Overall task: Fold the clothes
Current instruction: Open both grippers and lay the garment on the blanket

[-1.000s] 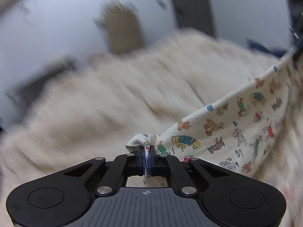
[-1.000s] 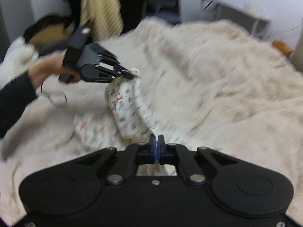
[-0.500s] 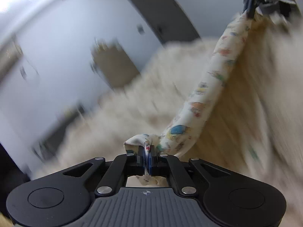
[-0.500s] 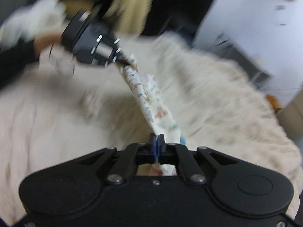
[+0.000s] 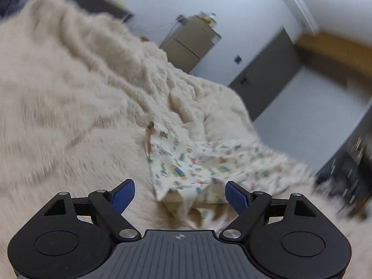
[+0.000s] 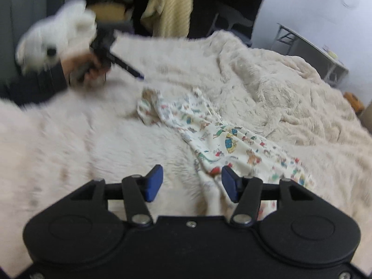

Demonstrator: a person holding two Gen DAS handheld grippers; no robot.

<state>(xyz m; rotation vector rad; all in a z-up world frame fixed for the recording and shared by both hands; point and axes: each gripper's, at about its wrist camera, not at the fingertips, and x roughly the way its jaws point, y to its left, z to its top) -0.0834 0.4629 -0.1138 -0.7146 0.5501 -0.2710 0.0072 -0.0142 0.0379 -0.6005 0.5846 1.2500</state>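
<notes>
Both jaws opening, releasing the printed garment gripped a second ago; it's lying on the fluffy cream blanket, white walls behind.

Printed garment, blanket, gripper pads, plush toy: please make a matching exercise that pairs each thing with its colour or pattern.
Things:
1. printed garment
2. blanket
3. gripper pads
4. plush toy

Colours:
A. blue
B. white, with a dark spot
C. plain cream, fluffy
D. pale with small colourful animal figures

Pairs: 1-D, 2-C, 3-A, 4-B
</notes>
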